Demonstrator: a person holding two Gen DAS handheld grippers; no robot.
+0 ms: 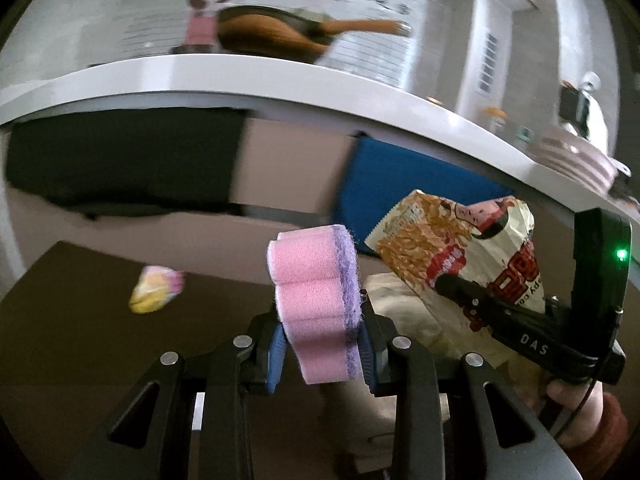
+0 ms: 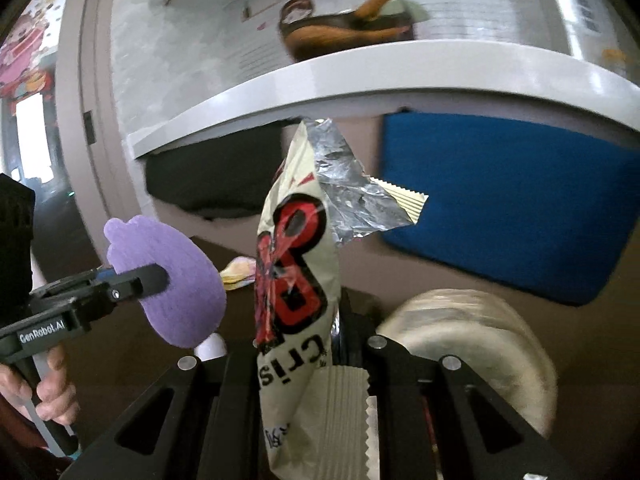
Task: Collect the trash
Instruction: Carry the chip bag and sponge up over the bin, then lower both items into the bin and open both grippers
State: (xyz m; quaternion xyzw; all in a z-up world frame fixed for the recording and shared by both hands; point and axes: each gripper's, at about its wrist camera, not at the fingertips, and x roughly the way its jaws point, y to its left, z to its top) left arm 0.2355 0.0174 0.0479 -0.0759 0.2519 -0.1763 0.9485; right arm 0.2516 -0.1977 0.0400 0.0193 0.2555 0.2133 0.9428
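Observation:
My left gripper (image 1: 322,346) is shut on a pink and purple sponge (image 1: 316,300) and holds it up above the brown floor. In the right wrist view the same gripper (image 2: 160,280) shows at the left with the sponge's purple face (image 2: 180,284). My right gripper (image 2: 298,356) is shut on a crumpled snack bag (image 2: 296,280), white with red print and a foil inside. The bag (image 1: 456,248) and the right gripper (image 1: 444,284) show at the right of the left wrist view. A small yellow and pink wrapper (image 1: 154,288) lies on the floor; it also shows in the right wrist view (image 2: 238,272).
A white table edge (image 1: 280,80) curves overhead, with a black cushion (image 1: 120,156) and a blue cushion (image 1: 408,184) beneath it. A pale plastic bag (image 2: 472,336) sits low on the right. Stacked plates (image 1: 576,156) stand on the table at right.

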